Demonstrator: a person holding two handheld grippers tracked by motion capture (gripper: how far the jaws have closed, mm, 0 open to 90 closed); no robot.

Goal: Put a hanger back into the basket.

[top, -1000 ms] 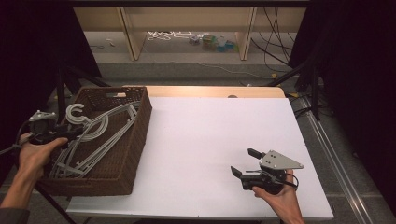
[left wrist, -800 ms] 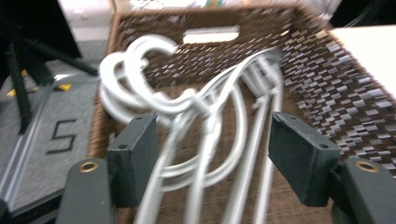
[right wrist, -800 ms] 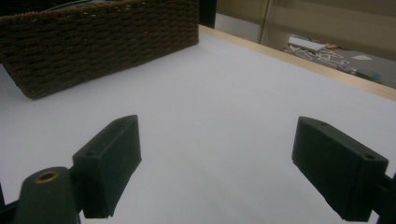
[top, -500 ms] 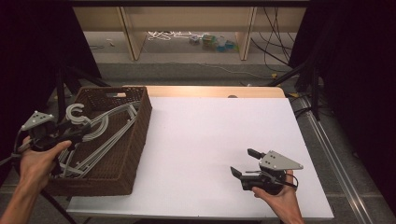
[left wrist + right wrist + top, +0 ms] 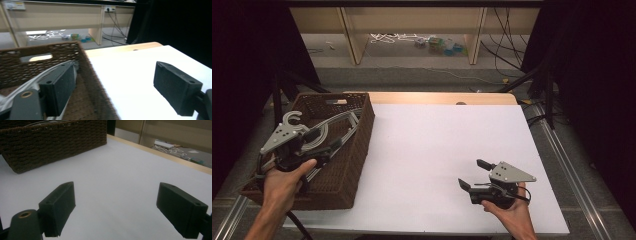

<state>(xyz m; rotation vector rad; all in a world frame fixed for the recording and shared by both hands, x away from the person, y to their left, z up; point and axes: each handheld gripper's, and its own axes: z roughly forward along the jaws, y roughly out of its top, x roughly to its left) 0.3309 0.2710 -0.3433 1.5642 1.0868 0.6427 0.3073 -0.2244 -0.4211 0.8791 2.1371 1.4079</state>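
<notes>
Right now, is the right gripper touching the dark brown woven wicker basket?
Apart. The high view shows bare white tabletop between the right gripper and the basket.

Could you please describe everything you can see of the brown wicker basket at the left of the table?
The wicker basket is dark brown, rectangular and tightly woven, with straight walls and a cut-out handle slot in its far end wall. It stands upright at the left edge of the white table top, its long side running away from the person. Inside lie several grey clothes hangers, one hook rising near the rim. The left gripper hovers over it, jaws open.
</notes>
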